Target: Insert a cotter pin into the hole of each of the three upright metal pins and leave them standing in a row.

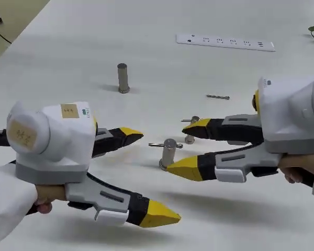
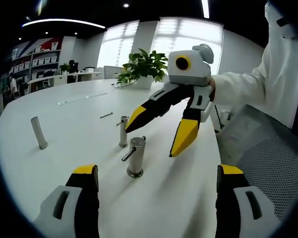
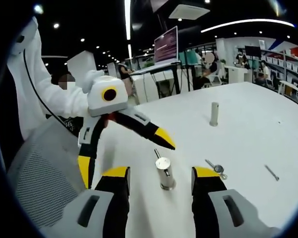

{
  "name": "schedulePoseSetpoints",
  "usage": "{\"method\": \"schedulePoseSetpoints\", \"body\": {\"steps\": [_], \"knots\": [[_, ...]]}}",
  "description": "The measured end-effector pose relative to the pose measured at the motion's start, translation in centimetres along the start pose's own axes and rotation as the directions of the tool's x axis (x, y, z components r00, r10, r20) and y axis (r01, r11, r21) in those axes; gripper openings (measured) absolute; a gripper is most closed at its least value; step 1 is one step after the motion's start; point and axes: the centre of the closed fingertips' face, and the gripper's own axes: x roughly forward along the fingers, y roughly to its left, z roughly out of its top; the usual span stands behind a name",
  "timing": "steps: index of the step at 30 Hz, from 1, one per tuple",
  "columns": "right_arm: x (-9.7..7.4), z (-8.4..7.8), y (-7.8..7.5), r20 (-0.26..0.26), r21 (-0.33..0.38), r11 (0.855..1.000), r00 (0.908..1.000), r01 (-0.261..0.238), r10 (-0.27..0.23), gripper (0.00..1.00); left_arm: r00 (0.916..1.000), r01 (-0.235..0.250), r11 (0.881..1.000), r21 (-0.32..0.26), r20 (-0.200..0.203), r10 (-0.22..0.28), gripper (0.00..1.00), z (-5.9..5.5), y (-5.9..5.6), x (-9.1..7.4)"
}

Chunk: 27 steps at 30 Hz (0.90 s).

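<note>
While we hold left gripper (image 1: 156,175) and right gripper (image 1: 178,149) spread, two cottered pins (image 1: 168,152) stand centre-frame between them; open tabletop (image 1: 68,52) surrounds the bare pin (image 1: 123,78) upper left

Open counter (image 1: 57,57) surrounds the far pin (image 1: 123,78); the nearest pin (image 1: 168,153) blocks the gap ahead of my right gripper (image 1: 176,150), another pin (image 1: 190,137) seemingly just behind.

Near pin (image 1: 168,154) and middle pin (image 1: 190,138) upright, cottered; far pin (image 1: 123,78) upright, bare; spare cotter pin (image 1: 218,97) lying loose.
</note>
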Motion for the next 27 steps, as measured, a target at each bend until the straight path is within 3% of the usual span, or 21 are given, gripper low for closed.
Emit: {"method": "schedulePoseSetpoints", "body": {"steps": [6, 11, 19, 22, 27], "knots": [[0.8, -0.3, -0.1, -0.016, -0.023, 1.000, 0.9998, -0.010, 0.010, 0.37, 0.9999, 0.013, 1.000, -0.011, -0.002, -0.013, 0.99, 0.0, -0.6, -0.2], [1.3, -1.0, -0.5, -0.043, -0.054, 0.999, 0.9990, -0.009, 0.007, 0.28, 0.9992, -0.012, 0.999, -0.032, 0.037, 0.013, 0.99, 0.7, -0.4, -0.5], [2.0, -1.0, -0.5, -0.041, -0.061, 0.998, 0.9988, -0.029, 0.027, 0.22, 0.9984, -0.025, 0.999, -0.032, 0.051, 0.026, 0.99, 1.1, -0.3, -0.9], [2.2, -1.2, -0.4, -0.061, -0.085, 0.995, 0.9974, -0.043, 0.038, 0.20, 0.9982, -0.032, 0.999, -0.031, 0.049, 0.033, 0.99, 1.1, 0.0, -1.0], [2.4, -1.2, -0.4, -0.067, -0.099, 0.994, 0.9969, -0.048, 0.042, 0.11, 0.9969, -0.042, 0.999, -0.034, 0.065, 0.044, 0.99, 1.7, 0.2, -1.0]]}}
